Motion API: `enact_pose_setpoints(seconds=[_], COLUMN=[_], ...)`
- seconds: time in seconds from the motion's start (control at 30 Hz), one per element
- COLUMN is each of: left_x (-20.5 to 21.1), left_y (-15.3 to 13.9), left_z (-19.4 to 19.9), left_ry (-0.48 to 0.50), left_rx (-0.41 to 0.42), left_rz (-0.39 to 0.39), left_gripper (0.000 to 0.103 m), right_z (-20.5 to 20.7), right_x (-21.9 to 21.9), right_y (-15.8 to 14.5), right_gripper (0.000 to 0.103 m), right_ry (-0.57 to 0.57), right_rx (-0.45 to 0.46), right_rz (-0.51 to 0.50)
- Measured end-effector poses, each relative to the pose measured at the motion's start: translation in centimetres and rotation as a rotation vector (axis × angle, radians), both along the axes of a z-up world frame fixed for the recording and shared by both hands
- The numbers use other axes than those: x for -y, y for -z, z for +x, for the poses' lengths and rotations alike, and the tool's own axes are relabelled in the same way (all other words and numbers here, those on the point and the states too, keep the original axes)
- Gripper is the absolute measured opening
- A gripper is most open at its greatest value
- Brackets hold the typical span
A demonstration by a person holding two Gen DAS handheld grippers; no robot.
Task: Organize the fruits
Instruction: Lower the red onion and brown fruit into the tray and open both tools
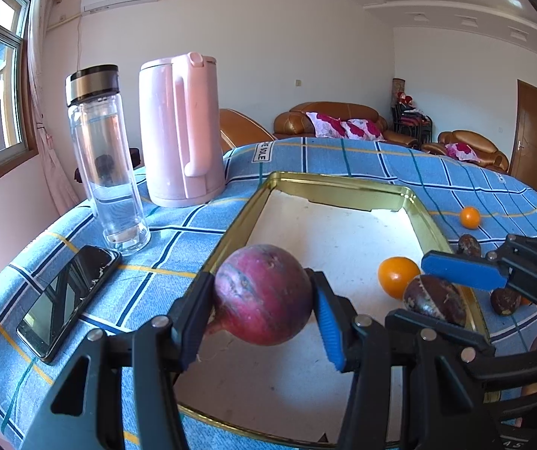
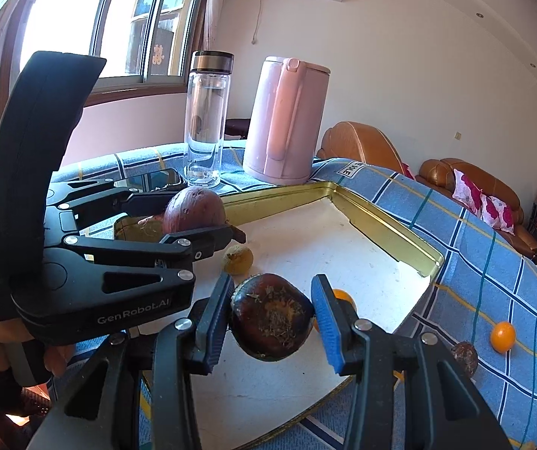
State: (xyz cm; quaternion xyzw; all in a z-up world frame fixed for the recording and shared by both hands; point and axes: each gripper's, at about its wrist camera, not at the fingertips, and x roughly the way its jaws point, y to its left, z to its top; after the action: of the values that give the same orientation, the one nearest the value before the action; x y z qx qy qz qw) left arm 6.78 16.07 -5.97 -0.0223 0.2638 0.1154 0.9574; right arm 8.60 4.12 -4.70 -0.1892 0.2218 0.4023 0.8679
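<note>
My left gripper point(image 1: 262, 300) is shut on a round purple-red fruit point(image 1: 264, 294) and holds it over the left side of the gold-rimmed tray point(image 1: 343, 232). It also shows in the right wrist view point(image 2: 193, 212). My right gripper point(image 2: 272, 317) is shut on a dark brown chestnut-like fruit point(image 2: 272, 317) above the tray's white floor point(image 2: 306, 247); in the left wrist view that fruit point(image 1: 435, 300) sits at the tray's right rim. A small orange point(image 1: 397, 275) lies in the tray beside it. A yellowish fruit point(image 2: 237, 259) lies in the tray.
A pink kettle point(image 1: 182, 131), a glass bottle point(image 1: 105, 157) and a phone point(image 1: 69, 300) stand left of the tray on the blue checked cloth. A small orange point(image 1: 470, 217) and dark brown fruits point(image 1: 469, 245) point(image 1: 504, 301) lie on the cloth to the tray's right.
</note>
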Motion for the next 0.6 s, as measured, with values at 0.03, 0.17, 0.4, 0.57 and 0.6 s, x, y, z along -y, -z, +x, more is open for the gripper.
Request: enact_pose_setpoints(seconds=[0.03, 0.17, 0.4, 0.57, 0.6], left_x=[0.0, -0.1, -0.1, -0.1, -0.1], left_y=[0.0, 0.1, 0.3, 0.5, 0.5], left_z=[0.0, 0.2, 0.5, 0.8, 0.8], left_ry=[0.000, 0.001, 0.010, 0.014, 0.014], left_rx=[-0.002, -0.010, -0.037, -0.054, -0.056], left_rz=[0.001, -0.001, -0.003, -0.005, -0.003], left_gripper=[0.054, 0.054, 0.054, 0.054, 0.054], right_z=[0.1, 0.6, 1.2, 2.2, 2.3], right_x=[-0.1, -0.4, -0.9, -1.2, -1.2], right_y=[0.1, 0.4, 1.1, 1.6, 1.7], right_gripper=[0.045, 0.045, 0.045, 0.045, 0.045], right_ry=[0.000, -0.002, 0.002, 0.013, 0.016], right_rx=[-0.008, -0.035, -0.074, -0.131, -0.137], right_rz=[-0.005, -0.022, -0.061, -0.083, -0.084])
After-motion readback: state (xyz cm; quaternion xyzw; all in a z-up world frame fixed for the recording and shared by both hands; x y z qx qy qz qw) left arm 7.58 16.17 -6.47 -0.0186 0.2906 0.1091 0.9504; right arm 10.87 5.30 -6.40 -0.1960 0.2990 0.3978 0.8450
